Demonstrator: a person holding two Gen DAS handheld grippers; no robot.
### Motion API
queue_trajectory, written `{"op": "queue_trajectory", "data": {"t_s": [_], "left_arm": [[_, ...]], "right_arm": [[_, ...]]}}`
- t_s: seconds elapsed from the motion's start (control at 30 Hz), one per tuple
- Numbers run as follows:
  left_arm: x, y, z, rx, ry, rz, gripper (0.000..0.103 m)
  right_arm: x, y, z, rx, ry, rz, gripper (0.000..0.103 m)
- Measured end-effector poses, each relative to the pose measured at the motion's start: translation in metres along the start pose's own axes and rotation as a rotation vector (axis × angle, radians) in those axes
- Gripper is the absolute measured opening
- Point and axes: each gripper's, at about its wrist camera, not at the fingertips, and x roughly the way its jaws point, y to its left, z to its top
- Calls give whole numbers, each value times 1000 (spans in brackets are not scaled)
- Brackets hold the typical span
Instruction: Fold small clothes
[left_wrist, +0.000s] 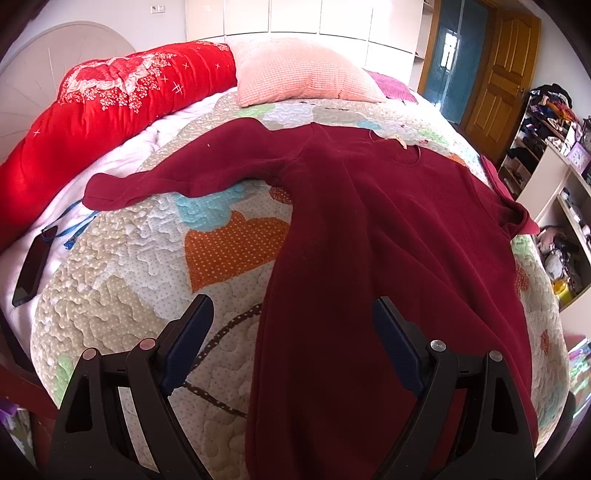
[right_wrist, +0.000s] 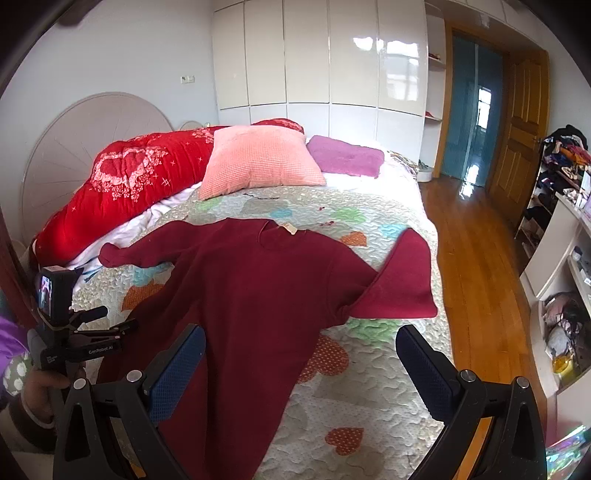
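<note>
A dark red long-sleeved top (left_wrist: 388, 229) (right_wrist: 266, 288) lies spread flat on the quilted bedspread (left_wrist: 122, 258) (right_wrist: 362, 384), neck towards the pillows. Its left sleeve (left_wrist: 147, 181) stretches out sideways; its right sleeve (right_wrist: 402, 277) is bent near the bed's right edge. My left gripper (left_wrist: 293, 314) is open, hovering just above the top's lower left edge. My right gripper (right_wrist: 301, 347) is open too, above the top's lower right side, with nothing held. The left gripper tool (right_wrist: 70, 332), held by a hand (right_wrist: 37, 391), shows at the left of the right wrist view.
A pink pillow (right_wrist: 258, 158), a red duvet (right_wrist: 122, 199) and a folded purple cloth (right_wrist: 347, 155) lie at the head of the bed. A black phone (left_wrist: 33, 266) with a blue lanyard rests at the bed's left. Wooden floor (right_wrist: 476, 266) and cluttered shelves (right_wrist: 561, 229) lie to the right.
</note>
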Motion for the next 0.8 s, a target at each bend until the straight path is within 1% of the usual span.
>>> {"op": "queue_trajectory", "data": {"t_s": [0.07, 0.2, 0.43, 0.57, 0.8], "left_arm": [[-1, 1, 3, -4, -8, 2, 88], [-3, -1, 9, -18, -18, -8, 88], [-3, -11, 23, 10, -43, -5, 88], [0, -11, 32, -4, -52, -10, 88], [12, -10, 45, -24, -58, -2, 88]], "right_arm": [[13, 8, -2, 22, -7, 5, 102], [45, 23, -4, 63, 9, 29, 102], [80, 30, -2, 115, 11, 5, 102], [95, 32, 3, 129, 19, 3, 102], [122, 38, 14, 134, 16, -35, 102]]}}
